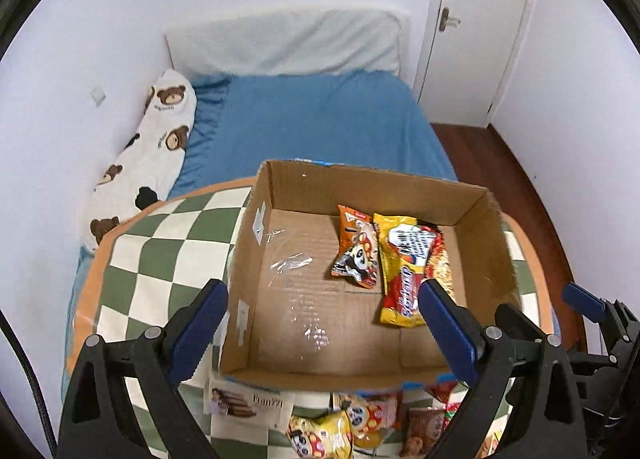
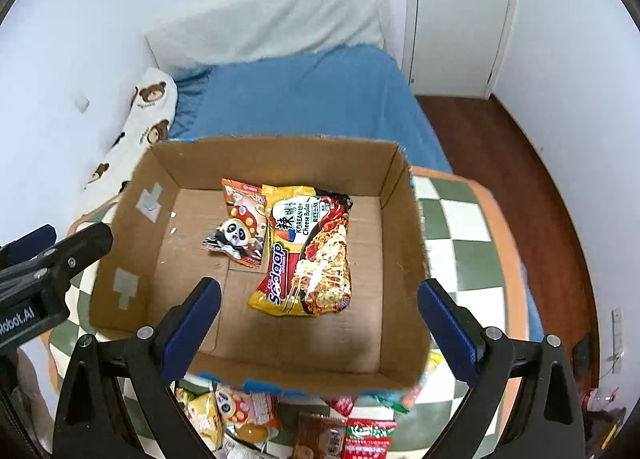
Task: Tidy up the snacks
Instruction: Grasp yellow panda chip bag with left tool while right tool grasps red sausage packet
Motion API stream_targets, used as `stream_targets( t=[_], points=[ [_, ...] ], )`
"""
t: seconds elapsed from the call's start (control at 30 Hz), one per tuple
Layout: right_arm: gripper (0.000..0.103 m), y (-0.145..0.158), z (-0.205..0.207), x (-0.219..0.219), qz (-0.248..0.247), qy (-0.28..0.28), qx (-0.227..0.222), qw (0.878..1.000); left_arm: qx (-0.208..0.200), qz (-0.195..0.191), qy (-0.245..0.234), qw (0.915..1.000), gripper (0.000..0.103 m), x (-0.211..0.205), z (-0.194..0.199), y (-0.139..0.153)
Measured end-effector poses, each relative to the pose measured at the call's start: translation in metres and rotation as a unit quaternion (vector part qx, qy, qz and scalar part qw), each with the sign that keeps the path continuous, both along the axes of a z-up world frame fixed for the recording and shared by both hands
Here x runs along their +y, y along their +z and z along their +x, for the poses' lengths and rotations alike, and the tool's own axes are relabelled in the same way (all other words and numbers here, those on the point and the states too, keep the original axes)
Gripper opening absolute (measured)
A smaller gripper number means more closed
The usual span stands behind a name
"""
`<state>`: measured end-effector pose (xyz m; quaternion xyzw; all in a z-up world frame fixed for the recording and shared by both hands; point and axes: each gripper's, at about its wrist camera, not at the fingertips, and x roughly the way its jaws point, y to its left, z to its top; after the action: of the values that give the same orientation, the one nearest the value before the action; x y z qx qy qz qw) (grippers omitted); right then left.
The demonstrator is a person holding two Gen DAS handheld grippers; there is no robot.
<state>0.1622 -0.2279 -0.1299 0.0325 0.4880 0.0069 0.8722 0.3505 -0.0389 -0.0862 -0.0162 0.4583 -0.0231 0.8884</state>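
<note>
Both grippers hang above the cardboard box (image 2: 280, 163), pointing steeply down into it, and neither holds anything. The left gripper (image 1: 322, 313) has its jaws spread wide with only air and the box floor between them. The right gripper (image 2: 320, 311) is likewise spread wide and empty.

The coming move, as I judge it, turns on the loose snacks (image 2: 280, 423) that are not yet packed. They lie on the checked cushion (image 1: 160, 259) on the near side of the box, below and behind both sets of fingertips, so either tool must pull back toward the person and dip over the near wall to reach them. In the left wrist view a flat white packet (image 1: 248, 405) lies under the left gripper's left finger, with a yellow panda bag (image 1: 320, 437) beside it. The red packet (image 2: 370, 439) sits nearer the right gripper's right finger. Which hand is closer to the pile overall I cannot tell.

Inside the box lie two things, ahead of both tools: a noodle packet (image 2: 308, 255), long axis running away from the grippers toward the far wall, and a small panda snack bag (image 2: 240, 227), touching its left edge. The rest of the box floor is bare.
</note>
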Motion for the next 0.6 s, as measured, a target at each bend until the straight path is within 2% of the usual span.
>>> stream_targets(
  t=[0.03,0.07,0.1,0.13,0.2,0.23,0.27,0.3,0.37,0.43,0.47,0.57,0.6],
  points=[
    [0.1,0.01,0.009,0.009,-0.002,0.0,-0.005,1.0,-0.007,0.0,-0.001,1.0,0.097,0.0,-0.008,0.005],
    [0.1,0.013,-0.007,0.012,-0.003,-0.001,-0.012,1.0,-0.012,0.0,-0.002,0.9999,0.097,0.0,-0.014,0.009],
    [0.1,0.032,-0.009,0.011,-0.001,-0.003,-0.017,1.0,-0.016,-0.001,-0.003,0.9999,0.097,0.0,-0.02,0.013],
    [0.1,0.038,-0.019,0.009,0.002,-0.005,-0.021,1.0,-0.02,-0.001,-0.003,0.9998,0.097,0.0,-0.027,0.016],
    [0.1,0.084,0.011,0.022,0.008,-0.009,-0.025,1.0,-0.024,-0.003,-0.004,0.9997,0.097,0.0,-0.039,0.019],
    [0.1,0.089,0.004,0.015,0.016,-0.012,-0.026,0.999,-0.027,-0.011,-0.007,0.9996,0.097,0.002,-0.046,0.02],
    [0.1,0.084,0.025,0.019,0.021,-0.014,-0.024,0.999,-0.028,-0.016,-0.011,0.9994,0.099,0.002,-0.052,0.021],
    [0.101,0.074,0.03,0.019,0.027,-0.016,-0.022,0.999,-0.028,-0.02,-0.015,0.9993,0.102,0.003,-0.057,0.02],
    [0.103,0.06,0.014,0.016,0.038,-0.021,-0.015,0.999,-0.019,-0.03,-0.019,0.9992,0.102,0.005,-0.066,0.014],
    [0.103,0.077,0.005,0.023,0.055,-0.03,0.004,0.998,-0.006,-0.039,-0.016,0.9991,0.102,0.008,-0.073,0.001],
    [0.103,0.074,-0.005,0.023,0.065,-0.037,0.018,0.997,0.006,-0.033,-0.015,0.9993,0.102,0.009,-0.077,-0.01],
    [0.103,0.037,-0.016,0.024,0.074,-0.06,0.061,0.994,0.047,0.005,-0.012,0.9988,0.102,0.008,-0.086,-0.05],
    [0.103,0.014,-0.026,0.018,0.083,-0.073,0.087,0.99,0.059,0.014,-0.014,0.9981,0.102,0.007,-0.088,-0.064]
  ],
)
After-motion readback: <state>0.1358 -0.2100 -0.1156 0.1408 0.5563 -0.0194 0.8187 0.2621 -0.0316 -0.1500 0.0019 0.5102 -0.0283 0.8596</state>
